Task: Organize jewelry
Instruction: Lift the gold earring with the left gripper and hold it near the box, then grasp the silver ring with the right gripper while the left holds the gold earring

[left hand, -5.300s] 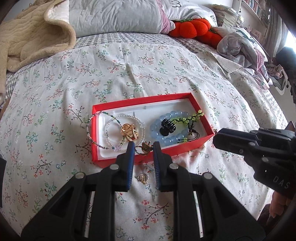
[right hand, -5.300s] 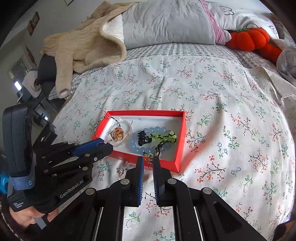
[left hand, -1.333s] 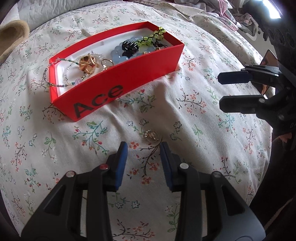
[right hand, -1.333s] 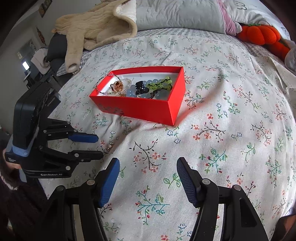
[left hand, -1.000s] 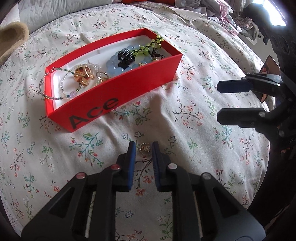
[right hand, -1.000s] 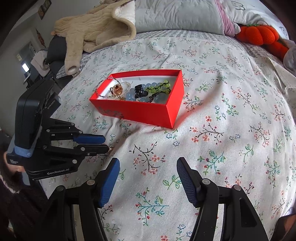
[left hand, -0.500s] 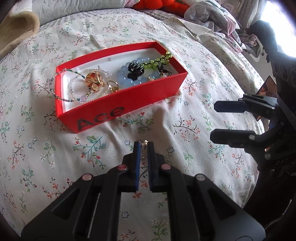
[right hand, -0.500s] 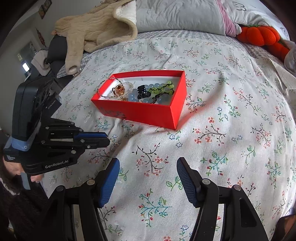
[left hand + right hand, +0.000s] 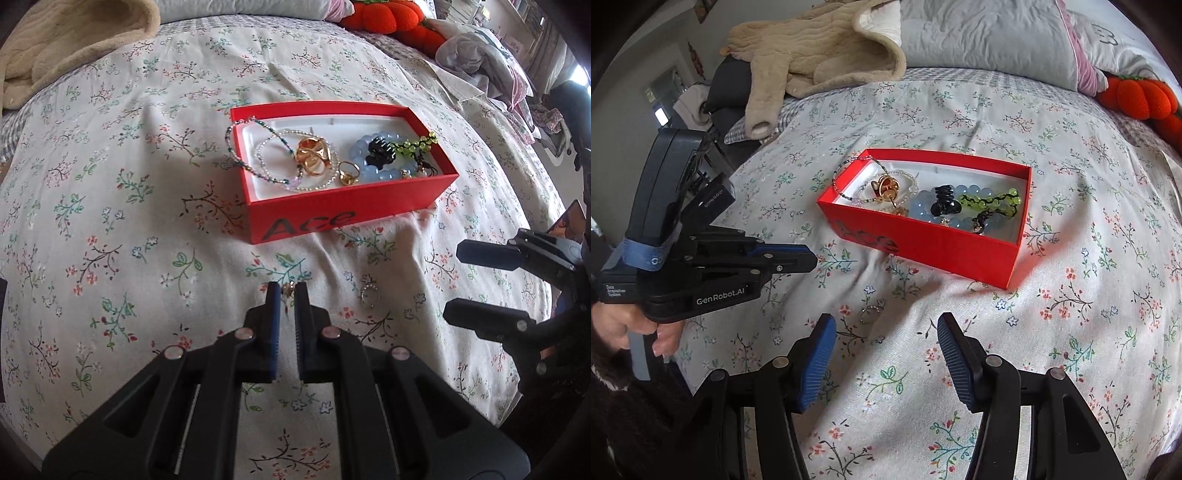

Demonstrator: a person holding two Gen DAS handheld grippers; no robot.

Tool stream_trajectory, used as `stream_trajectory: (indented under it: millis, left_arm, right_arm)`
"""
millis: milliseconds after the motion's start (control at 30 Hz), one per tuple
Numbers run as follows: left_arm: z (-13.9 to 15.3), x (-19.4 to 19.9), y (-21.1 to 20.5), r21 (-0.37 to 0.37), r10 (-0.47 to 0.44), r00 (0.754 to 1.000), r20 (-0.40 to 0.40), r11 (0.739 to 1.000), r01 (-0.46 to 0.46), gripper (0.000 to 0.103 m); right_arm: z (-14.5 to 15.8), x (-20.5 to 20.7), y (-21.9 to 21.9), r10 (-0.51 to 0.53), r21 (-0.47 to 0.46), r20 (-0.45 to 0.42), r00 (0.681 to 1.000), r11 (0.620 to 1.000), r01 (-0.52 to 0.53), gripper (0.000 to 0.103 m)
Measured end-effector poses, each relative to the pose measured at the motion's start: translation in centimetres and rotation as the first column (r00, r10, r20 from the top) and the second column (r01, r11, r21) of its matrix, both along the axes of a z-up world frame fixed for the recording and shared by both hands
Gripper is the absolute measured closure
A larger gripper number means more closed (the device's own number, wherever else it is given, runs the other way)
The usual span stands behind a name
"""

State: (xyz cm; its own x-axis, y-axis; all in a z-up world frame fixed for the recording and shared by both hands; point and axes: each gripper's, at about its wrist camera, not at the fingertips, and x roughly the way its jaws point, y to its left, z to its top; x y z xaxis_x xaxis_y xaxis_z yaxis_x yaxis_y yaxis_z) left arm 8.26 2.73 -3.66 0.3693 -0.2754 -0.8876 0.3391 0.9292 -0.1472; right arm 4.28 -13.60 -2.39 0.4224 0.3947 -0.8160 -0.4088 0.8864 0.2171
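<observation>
A red box (image 9: 351, 218) (image 9: 923, 245) sits on the floral bedspread and holds bead bracelets, a gold flower piece (image 9: 314, 155), a gold ring (image 9: 349, 174), a blue bead bracelet (image 9: 364, 164), a black claw clip (image 9: 945, 201) and green beads (image 9: 993, 201). My left gripper (image 9: 287, 291) is shut on a small gold ring (image 9: 288, 288), raised above the bedspread in front of the box. A silver ring (image 9: 369, 295) (image 9: 870, 314) lies on the bedspread. My right gripper (image 9: 884, 332) is open and empty, just short of the silver ring.
A beige quilted jacket (image 9: 820, 48) and a grey pillow (image 9: 990, 37) lie at the bed's far end. An orange plush (image 9: 1137, 98) (image 9: 384, 22) and crumpled clothes (image 9: 476, 51) lie at the far right. The bed edge drops off to the left in the right wrist view.
My left gripper closed on the small gold ring and lifted it off the bedspread toward the box. A silver ring lies where it was. My right gripper stayed open.
</observation>
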Motion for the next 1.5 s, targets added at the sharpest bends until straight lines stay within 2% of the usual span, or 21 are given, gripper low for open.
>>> stream_trajectory:
  millis: [200, 333, 567, 767, 1000, 1500]
  left_arm:
    - [-0.5, -0.1, 1.0, 0.001, 0.021, 0.999, -0.026, 1.000, -0.021, 0.095]
    - [-0.7, -0.4, 1.1, 0.001, 0.013, 0.999, -0.037, 1.000, -0.013, 0.095]
    - [-0.6, -0.4, 1.2, -0.012, 0.003, 0.999, -0.041, 1.000, -0.004, 0.095]
    - [-0.6, -0.5, 1.1, -0.005, -0.002, 0.999, -0.036, 1.000, 0.002, 0.094]
    - [-0.7, -0.4, 1.4, -0.006, 0.015, 0.999, -0.041, 1.000, -0.015, 0.095]
    - [-0.8, -0.3, 1.6, 0.015, 0.048, 0.998, -0.029, 0.999, -0.048, 0.095]
  right_arm:
    - [-2.4, 0.8, 2.2, 0.021, 0.015, -0.075, 0.997, 1.000, -0.020, 0.055]
    - [-4.4, 0.8, 2.5, 0.036, -0.029, -0.094, 0.995, 0.999, -0.039, 0.056]
    - [-4.6, 1.3, 3.3, 0.040, -0.051, -0.064, 0.997, 0.998, -0.043, 0.060]
    - [-5.0, 1.9, 4.3, 0.065, -0.124, -0.043, 0.997, 0.990, -0.070, 0.075]
    - [-5.3, 2.3, 4.3, 0.065, -0.133, -0.049, 0.997, 0.989, -0.071, 0.086]
    - [-4.9, 2.3, 3.9, 0.077, -0.103, -0.070, 0.995, 0.991, -0.084, 0.094]
